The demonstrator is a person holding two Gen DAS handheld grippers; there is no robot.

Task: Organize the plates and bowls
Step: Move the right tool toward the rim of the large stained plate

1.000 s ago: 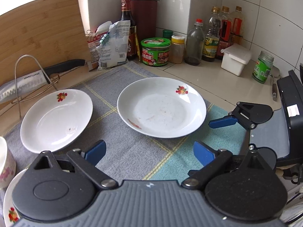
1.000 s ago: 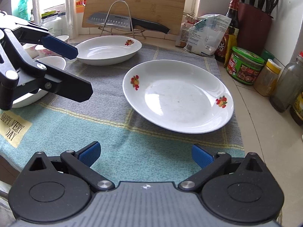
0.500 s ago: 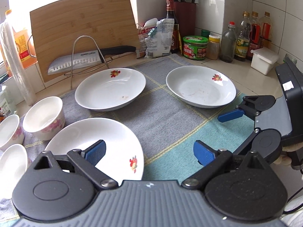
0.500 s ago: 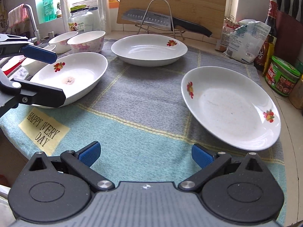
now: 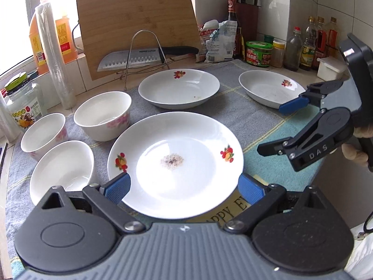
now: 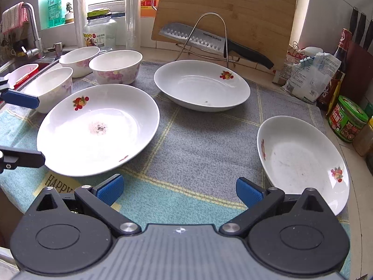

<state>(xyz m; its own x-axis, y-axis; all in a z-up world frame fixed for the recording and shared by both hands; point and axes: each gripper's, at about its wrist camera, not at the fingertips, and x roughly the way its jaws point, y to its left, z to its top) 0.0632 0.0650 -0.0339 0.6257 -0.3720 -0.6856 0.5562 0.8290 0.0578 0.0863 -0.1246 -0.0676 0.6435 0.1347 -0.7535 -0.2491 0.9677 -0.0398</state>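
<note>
Since a second ago our left claw has swung from the far-right plate over to the near plate on the cloth-covered counter, jaws wide open astride its rim, not gripping. Our right claw hangs open over bare cloth. Three bowls sit left; the nearest is partly hidden.

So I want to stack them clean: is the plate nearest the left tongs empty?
Not quite: the nearest plate holds no food, but a small speckled residue patch sits at its centre.
</note>
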